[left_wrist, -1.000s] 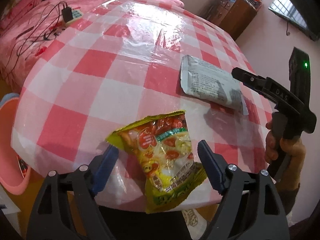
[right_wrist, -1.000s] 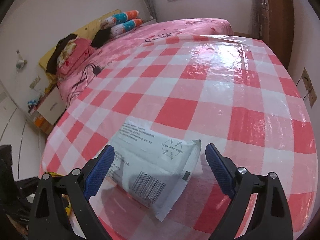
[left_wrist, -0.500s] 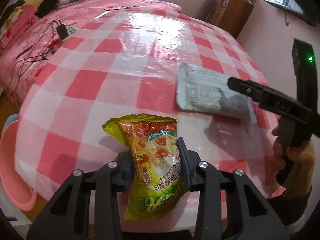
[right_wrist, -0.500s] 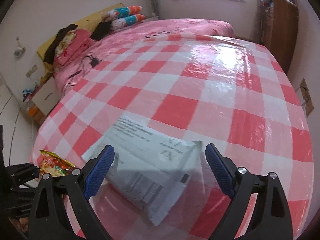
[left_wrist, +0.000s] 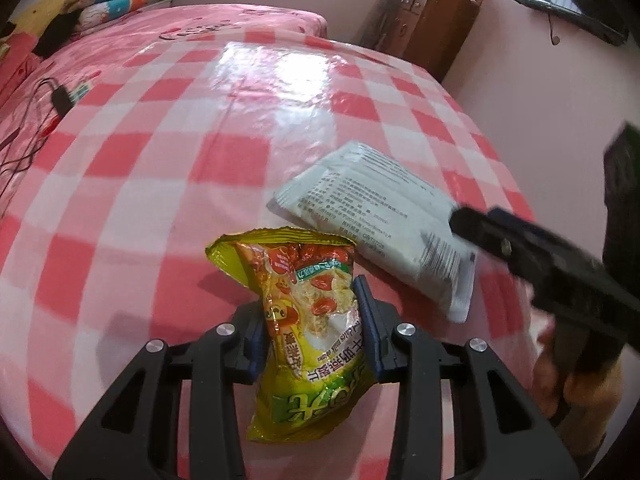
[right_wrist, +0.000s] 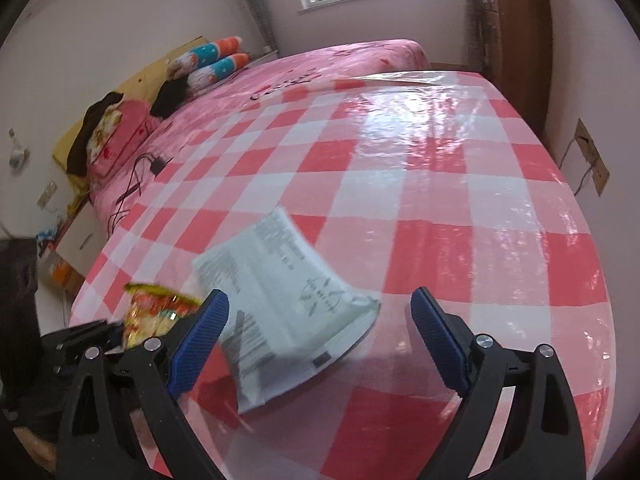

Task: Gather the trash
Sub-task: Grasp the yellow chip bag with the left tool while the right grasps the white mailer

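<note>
A yellow-green snack bag [left_wrist: 310, 320] stands pinched between the blue pads of my left gripper [left_wrist: 310, 316], held above the checked tablecloth [left_wrist: 160, 184]. Its top corner also shows at the left of the right wrist view, snack bag [right_wrist: 156, 308]. A grey-white printed pouch [left_wrist: 380, 216] lies flat on the cloth to the right of the bag. My right gripper [right_wrist: 320, 336] is open, its fingers spread either side of the pouch [right_wrist: 280, 304] just above it, not pressing it. In the left wrist view the right gripper's finger [left_wrist: 540, 248] overlaps the pouch's near end, with a hand below it.
The red-and-white cloth covers a round table [right_wrist: 500, 240]. A pink bed [left_wrist: 120, 52] with cables and a charger [left_wrist: 60, 98] lies behind it, bolsters [right_wrist: 212, 60] at its head. A wooden cabinet [left_wrist: 432, 28] stands at the back right; a wall socket [right_wrist: 592, 160] is on the right wall.
My left gripper shut on the snack bag and lifted it further over the table. The right gripper slid left over the pouch, still open; the pouch now looks turned and blurred.
</note>
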The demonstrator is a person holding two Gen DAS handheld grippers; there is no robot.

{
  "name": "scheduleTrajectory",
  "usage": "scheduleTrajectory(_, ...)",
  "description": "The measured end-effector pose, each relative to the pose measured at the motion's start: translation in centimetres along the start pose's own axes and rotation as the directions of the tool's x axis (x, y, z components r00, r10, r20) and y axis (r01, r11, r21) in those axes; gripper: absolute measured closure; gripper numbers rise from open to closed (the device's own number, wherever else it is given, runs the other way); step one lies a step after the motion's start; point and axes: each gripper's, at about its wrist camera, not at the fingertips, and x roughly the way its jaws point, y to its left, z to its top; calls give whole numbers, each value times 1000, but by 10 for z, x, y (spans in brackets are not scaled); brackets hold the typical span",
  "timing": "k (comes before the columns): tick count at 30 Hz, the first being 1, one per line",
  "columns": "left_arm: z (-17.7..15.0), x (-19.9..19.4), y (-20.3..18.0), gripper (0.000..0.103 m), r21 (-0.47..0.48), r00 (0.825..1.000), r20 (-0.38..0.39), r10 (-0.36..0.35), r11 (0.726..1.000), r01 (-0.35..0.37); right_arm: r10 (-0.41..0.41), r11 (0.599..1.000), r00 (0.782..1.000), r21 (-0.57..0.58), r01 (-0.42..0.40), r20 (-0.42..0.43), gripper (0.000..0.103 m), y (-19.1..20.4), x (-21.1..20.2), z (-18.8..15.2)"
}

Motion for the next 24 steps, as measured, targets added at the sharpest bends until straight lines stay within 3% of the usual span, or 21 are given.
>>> scheduleTrajectory(5,15,9,4,63,-41,1000,9,-30,999,31,-2,1000,1000,2,2,11,12,-3,2,2)
scheduleTrajectory(14,18,3,26,63,-80,1000,26,-2,997,4,18,1000,1000,-13,-18,10,12,1,21,18)
scheduleTrajectory(24,18,2,36,63,-93,1000,29,-3,996,5,-25,996,999,-87,21,-46,9,18,45,21)
